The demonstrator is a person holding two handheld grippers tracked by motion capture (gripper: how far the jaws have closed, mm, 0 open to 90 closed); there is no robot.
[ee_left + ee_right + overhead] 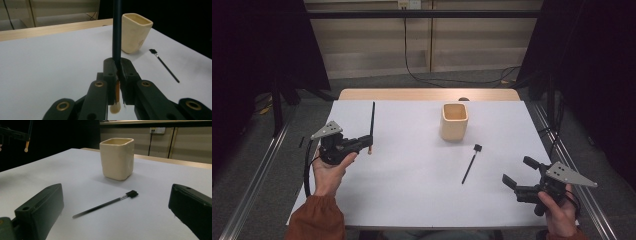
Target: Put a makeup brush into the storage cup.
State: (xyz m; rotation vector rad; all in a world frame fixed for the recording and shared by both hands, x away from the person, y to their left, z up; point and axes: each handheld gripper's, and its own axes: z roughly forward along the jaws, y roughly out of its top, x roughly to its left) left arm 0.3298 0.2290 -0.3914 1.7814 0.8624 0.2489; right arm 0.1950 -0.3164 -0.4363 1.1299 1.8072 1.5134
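Left gripper (368, 143) in my left hand (331, 170), jaws pressed together on the dark brush (372, 125); pinched low on the handle, near the brassy ferrule; handle stands up nearly straight above the jaws in the left gripper view, pale round tip (115, 108) hangs just below them; brush is off the tabletop (412, 185), over its left part, closer to the left edge than to the middle; grey three-cornered plate (327, 130) on top of this gripper; cable loops down by my wrist, orange sleeve (315, 218) at the near left corner.

Right gripper (518, 172) in my right hand (558, 212) at the near right corner, jaws spread wide, nothing between the pads; it sits low over the tabletop, well apart from the left one; in the right gripper view both black jaws frame the second brush (105, 204) without touching it.

Second brush lies flat on the tabletop, right of centre, between my right gripper and the cup (454, 121); thin black handle, small square black head pointing toward the far edge; near the cup but not touching it.

Cup is cream, squarish, upright, open mouth up, standing toward the far edge, a bit right of centre; can't tell from these views whether anything is inside.

Past the white tabletop a wooden strip (427, 94) runs along the far edge; beyond that, grey floor with a black cable (422, 79).
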